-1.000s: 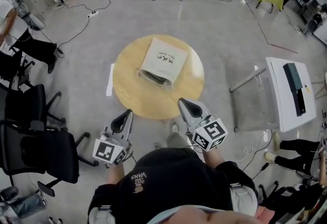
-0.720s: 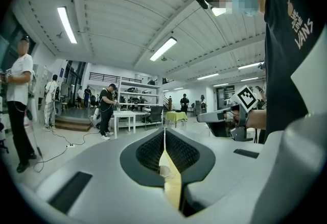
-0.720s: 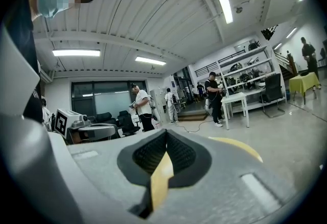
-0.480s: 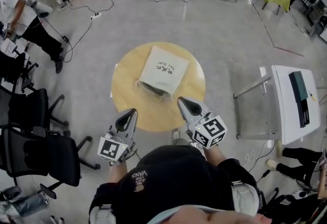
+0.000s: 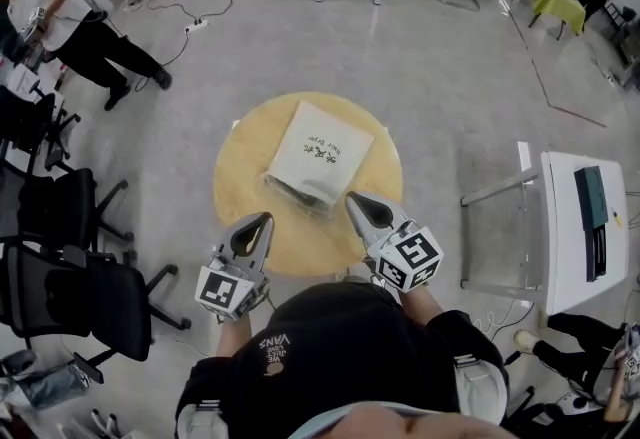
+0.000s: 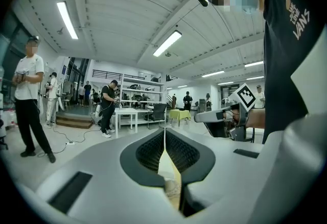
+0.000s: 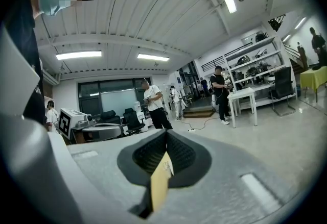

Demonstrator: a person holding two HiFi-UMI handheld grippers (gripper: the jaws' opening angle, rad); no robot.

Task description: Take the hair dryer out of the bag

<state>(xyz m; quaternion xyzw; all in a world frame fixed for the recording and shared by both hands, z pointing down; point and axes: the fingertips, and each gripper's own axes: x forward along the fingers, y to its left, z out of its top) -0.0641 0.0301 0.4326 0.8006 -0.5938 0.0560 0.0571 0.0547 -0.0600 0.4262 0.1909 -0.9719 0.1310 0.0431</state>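
White cloth bag: lies flat at the centre of the round wooden surface, with its open mouth towards the near edge and a dark shape showing inside. The hair dryer is not clearly seen. Left hand-held gripper and right hand-held gripper: jaws closed together, empty, above the near edge.
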